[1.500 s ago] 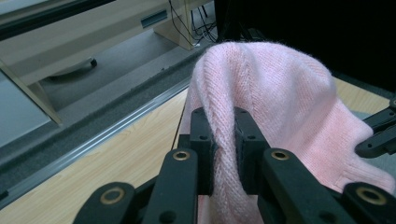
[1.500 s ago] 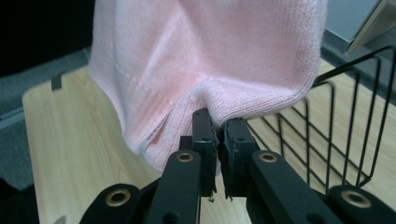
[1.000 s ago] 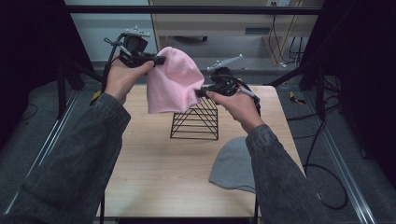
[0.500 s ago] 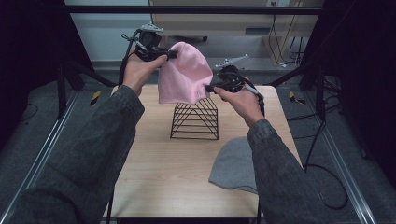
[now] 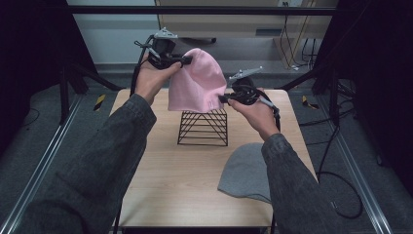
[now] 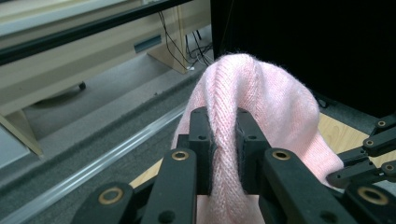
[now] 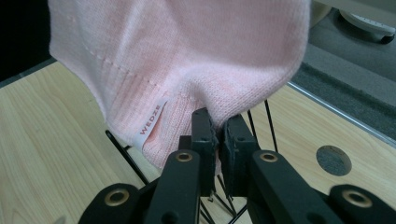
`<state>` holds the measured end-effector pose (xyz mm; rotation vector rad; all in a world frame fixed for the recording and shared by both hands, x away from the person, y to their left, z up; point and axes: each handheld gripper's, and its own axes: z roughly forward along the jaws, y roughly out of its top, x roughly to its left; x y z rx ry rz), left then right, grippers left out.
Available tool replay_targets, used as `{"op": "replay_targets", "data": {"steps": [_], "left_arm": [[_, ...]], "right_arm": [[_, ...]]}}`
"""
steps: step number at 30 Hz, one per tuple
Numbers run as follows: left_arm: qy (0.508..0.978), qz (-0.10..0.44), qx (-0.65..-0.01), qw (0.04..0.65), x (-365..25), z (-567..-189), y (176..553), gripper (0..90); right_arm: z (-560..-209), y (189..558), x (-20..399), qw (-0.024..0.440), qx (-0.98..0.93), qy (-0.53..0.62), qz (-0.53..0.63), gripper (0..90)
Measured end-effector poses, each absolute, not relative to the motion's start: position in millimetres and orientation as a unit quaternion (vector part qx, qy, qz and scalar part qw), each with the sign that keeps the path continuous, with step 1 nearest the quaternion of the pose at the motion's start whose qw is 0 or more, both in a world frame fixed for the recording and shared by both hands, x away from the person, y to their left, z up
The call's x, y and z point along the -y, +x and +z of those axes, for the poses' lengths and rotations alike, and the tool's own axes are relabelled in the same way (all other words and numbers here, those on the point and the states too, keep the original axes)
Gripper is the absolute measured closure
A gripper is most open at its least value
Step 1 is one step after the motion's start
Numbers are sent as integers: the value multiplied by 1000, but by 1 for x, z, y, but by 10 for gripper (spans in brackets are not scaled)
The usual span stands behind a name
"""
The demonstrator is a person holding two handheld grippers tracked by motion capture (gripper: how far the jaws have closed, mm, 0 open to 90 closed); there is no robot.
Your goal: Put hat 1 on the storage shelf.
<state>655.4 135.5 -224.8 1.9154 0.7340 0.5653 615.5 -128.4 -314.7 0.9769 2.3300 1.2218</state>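
Note:
A pink knit beanie [image 5: 197, 83] hangs in the air over a black wire pyramid stand [image 5: 203, 127] on the wooden table [image 5: 165, 175]. My left gripper [image 5: 187, 59] is shut on the beanie's upper left part; its pads pinch a fold of pink knit [image 6: 225, 140]. My right gripper [image 5: 223, 99] is shut on the beanie's lower right hem, close to a white label [image 7: 151, 122]. The hem hangs just above the stand's top. A grey beanie [image 5: 246, 171] lies flat on the table at the front right.
The table's far edge borders a grey floor with a metal rail [image 6: 107, 156]. A round hole [image 7: 333, 160] is in the tabletop near the stand. Cables [image 5: 336, 175] trail off the table's right side. Dark frame posts stand at both sides.
Both hands carried the pink beanie to the right and a little lower, so that it now hangs over the wire stand. The grey beanie stayed where it was.

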Motion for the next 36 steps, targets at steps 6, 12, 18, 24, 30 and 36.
{"op": "replay_targets", "data": {"steps": [6,12,18,24,30,36], "left_arm": [[785,267,-292,476,-131,-231,650,798],[789,280,-276,472,-126,-237,648,798],[785,279,-269,483,-125,-246,646,797],[784,285,-255,488,-125,-253,636,794],[783,281,-251,494,-124,-260,628,789],[788,278,-249,490,-122,-263,623,783]], "right_arm": [[-322,614,129,179,-817,347,425,849],[-325,614,129,187,-817,350,419,849],[-334,612,133,187,-815,355,417,849],[-341,608,135,195,-819,349,412,848],[-346,604,135,200,-826,342,401,844],[-349,604,136,198,-830,341,394,843]]}}
